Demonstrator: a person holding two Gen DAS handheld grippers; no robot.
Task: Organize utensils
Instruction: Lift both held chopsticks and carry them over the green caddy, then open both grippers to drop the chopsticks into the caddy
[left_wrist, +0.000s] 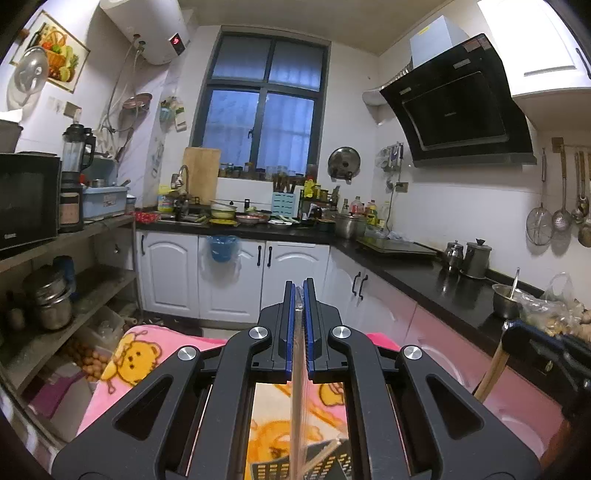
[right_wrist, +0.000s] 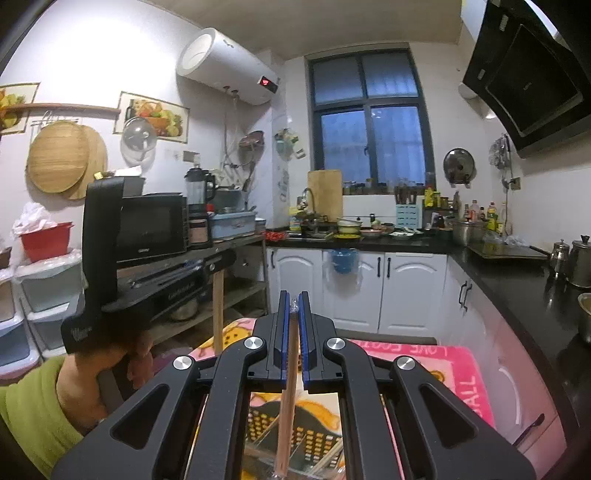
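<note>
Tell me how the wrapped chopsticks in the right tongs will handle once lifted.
The chopsticks look thin, straight and wooden: probably stiff and light. Their clear wrapper could be slippery between the right tongs. Gripped near the top end, the long lower part may swing above the perforated holder.

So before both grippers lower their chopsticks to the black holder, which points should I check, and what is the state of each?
1. Left gripper shut on its wrapped chopsticks: ok.
2. Right gripper shut on its wrapped chopsticks: ok.
3. Black perforated holder below the right jaws, on the pink blanket: ok.
4. Holder also below the left jaws: ok, though only its edge shows.
5. Free room in the holder: cannot tell; some sticks already lie there.
6. Lower tips of both pairs clear of the holder rim: cannot tell, out of frame.
</note>
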